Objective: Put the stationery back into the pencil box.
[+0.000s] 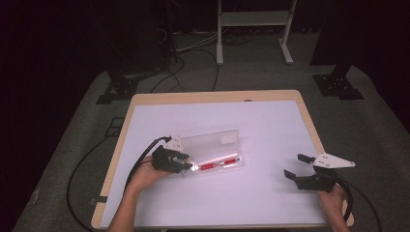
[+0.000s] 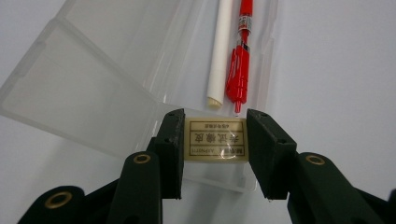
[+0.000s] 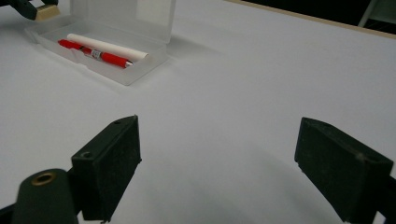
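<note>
Jaws of the left gripper [image 2: 215,154] are clamping an eraser [image 2: 216,143] over the near end of the open clear case [image 2: 88,93], beside a red pen [image 2: 239,70] and white stick [image 2: 220,51]. The right gripper [image 3: 217,168] is hovering wide open, well apart.

- Left black two-jaw gripper [image 1: 189,163], left of frame: blocky matte pads, brass-ringed holes, pale three-cornered plate on top, black cable trailing.
- Right black two-jaw gripper [image 1: 296,166], lower right: same build.
- Forearms bare, no sleeves.
</note>
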Demonstrator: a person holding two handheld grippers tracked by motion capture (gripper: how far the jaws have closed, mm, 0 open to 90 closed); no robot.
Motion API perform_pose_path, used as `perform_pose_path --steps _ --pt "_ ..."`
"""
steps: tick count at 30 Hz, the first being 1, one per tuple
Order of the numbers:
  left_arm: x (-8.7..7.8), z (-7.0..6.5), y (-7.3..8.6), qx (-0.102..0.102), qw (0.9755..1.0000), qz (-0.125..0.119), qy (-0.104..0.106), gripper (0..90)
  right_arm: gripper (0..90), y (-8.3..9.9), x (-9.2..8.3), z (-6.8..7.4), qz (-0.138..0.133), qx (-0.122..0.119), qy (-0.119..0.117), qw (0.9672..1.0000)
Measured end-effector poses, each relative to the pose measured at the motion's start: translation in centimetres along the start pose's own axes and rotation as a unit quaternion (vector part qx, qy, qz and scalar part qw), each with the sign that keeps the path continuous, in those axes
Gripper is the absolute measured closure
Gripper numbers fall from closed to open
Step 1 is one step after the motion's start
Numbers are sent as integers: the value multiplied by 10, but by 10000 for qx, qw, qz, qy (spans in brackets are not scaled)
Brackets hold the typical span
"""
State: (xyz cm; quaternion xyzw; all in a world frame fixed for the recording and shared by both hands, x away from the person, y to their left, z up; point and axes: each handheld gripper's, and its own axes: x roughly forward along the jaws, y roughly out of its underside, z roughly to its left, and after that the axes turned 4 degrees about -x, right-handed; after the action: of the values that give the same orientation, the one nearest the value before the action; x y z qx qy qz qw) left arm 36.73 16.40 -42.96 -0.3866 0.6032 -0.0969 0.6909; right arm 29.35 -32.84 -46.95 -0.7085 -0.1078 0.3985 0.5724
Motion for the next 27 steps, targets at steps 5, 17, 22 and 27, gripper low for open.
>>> perform_pose_path --steps 5,17,22,27 --pt "4 1 0 -21 10000 10 15 589 136 0 0 0 -10 -6 4 10000" --pt "13 0 1 11 9999 137 76 587 136 0 0 0 0 1 11 10000" --pt "16 0 1 36 9998 173 50 588 136 0 0 0 7 -1 1 10000" --pt "16 1 2 17 9998 203 56 588 136 0 0 0 -5 6 9 10000"
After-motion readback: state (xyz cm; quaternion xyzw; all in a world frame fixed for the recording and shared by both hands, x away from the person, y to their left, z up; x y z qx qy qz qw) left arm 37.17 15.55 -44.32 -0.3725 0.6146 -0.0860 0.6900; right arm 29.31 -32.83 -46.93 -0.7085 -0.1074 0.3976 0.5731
